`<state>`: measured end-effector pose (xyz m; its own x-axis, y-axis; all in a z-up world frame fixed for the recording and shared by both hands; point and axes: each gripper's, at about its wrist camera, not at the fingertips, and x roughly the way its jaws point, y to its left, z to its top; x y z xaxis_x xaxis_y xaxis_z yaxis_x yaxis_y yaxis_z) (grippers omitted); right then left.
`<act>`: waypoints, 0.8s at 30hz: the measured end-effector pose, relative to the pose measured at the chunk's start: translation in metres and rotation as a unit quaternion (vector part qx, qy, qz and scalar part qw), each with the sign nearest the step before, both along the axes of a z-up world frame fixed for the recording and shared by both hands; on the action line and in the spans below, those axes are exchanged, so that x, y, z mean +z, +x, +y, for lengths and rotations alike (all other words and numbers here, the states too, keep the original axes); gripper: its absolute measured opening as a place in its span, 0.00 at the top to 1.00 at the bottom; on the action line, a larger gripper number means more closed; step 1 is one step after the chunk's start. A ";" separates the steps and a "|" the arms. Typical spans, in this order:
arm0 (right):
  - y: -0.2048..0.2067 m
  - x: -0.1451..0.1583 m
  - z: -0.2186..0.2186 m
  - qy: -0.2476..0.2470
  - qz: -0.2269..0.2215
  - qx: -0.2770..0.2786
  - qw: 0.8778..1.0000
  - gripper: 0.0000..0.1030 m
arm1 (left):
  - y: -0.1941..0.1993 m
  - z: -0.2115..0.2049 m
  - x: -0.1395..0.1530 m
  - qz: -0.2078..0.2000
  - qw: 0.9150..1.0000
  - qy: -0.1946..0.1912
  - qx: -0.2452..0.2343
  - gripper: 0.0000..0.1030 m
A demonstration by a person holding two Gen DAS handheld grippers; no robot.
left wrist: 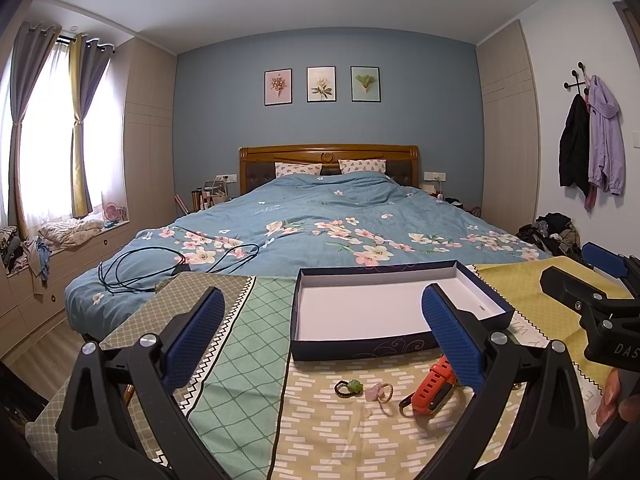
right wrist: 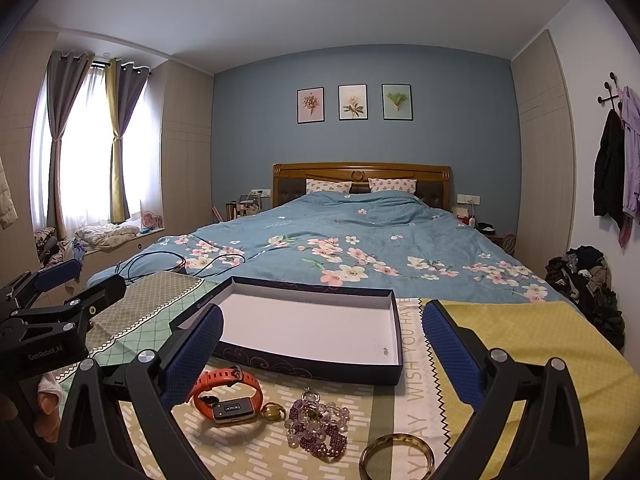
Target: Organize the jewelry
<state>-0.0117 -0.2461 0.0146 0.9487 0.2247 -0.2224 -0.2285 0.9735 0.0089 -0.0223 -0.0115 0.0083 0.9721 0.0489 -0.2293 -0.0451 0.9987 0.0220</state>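
Both the left gripper (left wrist: 326, 330) and the right gripper (right wrist: 322, 346) hover spread wide with nothing between their fingers, the box (left wrist: 384, 312) at twelve o'clock, the orange watch (right wrist: 228, 394) and beads (right wrist: 320, 426) nearer.

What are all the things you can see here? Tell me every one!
Shallow navy cardboard box with white inside: one, open and empty, on the patterned cloth.
Orange strap watch: one, in front of the box.
Purple and clear bead bracelets: a heap, right of the watch.
Gold bangle: one, at the near edge.
Small gold ring: one, beside the watch.
Green-bead hair tie and pink-bead hair tie: one each, left of the watch.
Patchwork cloth: one; green, beige, yellow.
Blue floral bed: one, behind.
Framed flower pictures: three, on the blue wall.
Left gripper: open.
Right gripper: open.
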 end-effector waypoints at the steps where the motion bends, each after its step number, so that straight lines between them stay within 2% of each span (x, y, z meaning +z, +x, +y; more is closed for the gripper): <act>1: 0.000 0.000 0.000 0.000 -0.001 -0.001 1.000 0.07 | 0.000 0.000 0.000 0.000 1.000 0.000 0.000 0.06; 24: 0.003 -0.001 0.000 0.001 0.002 0.002 1.000 0.07 | 0.004 0.000 -0.002 0.002 1.000 -0.001 -0.004 0.06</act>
